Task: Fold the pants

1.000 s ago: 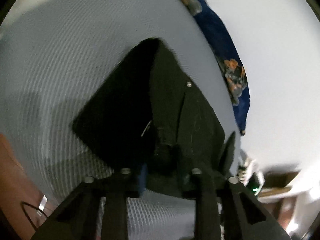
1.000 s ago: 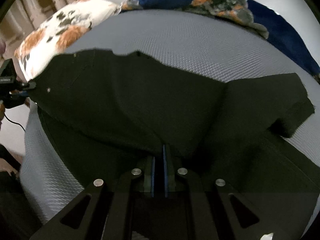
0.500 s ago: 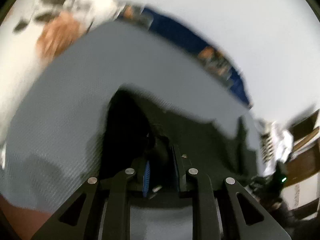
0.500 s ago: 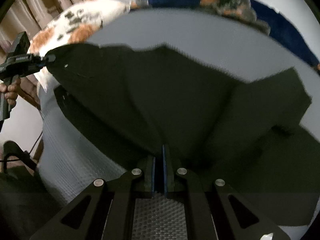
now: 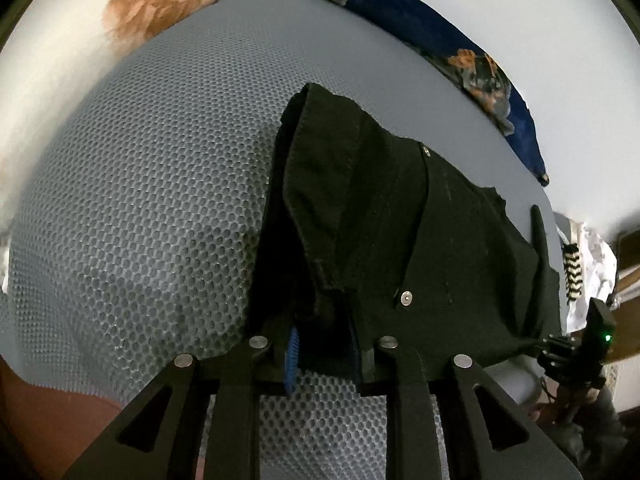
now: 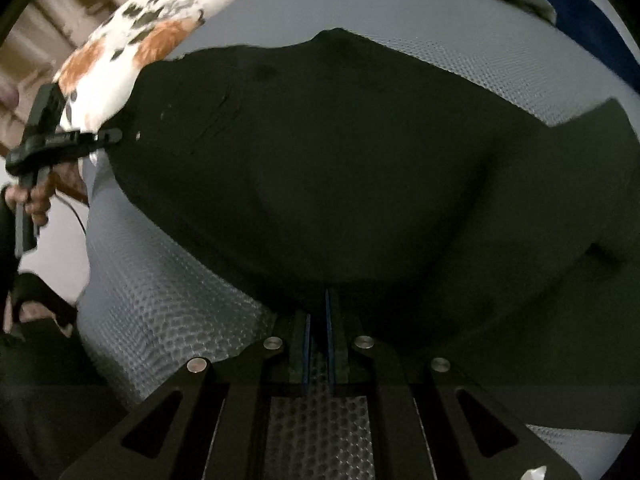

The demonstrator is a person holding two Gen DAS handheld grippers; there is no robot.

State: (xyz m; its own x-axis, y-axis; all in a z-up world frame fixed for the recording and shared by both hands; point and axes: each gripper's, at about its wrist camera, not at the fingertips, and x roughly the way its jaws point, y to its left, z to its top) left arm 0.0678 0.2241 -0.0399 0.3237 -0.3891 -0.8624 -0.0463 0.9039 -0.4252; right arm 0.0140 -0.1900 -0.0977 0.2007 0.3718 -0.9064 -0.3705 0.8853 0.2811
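Here, black pants (image 5: 400, 216) lie partly spread on a grey mesh-textured bed surface (image 5: 140, 200), with both hand-held grippers pinching one edge so the cloth can be carried over as a single flap. The left gripper (image 5: 324, 354) holds a thick bunch of the waistband between its blue pads, near a metal rivet (image 5: 406, 299); its jaws are opening slightly, though fabric is still pressed between them. The right gripper (image 6: 319, 320) is closed tight on a thin edge of the pants, which fan out broadly ahead of it. A floral pillow (image 5: 160, 4) and a dark blue patterned cloth (image 5: 460, 52) sit at the far side (both clear of the pants).
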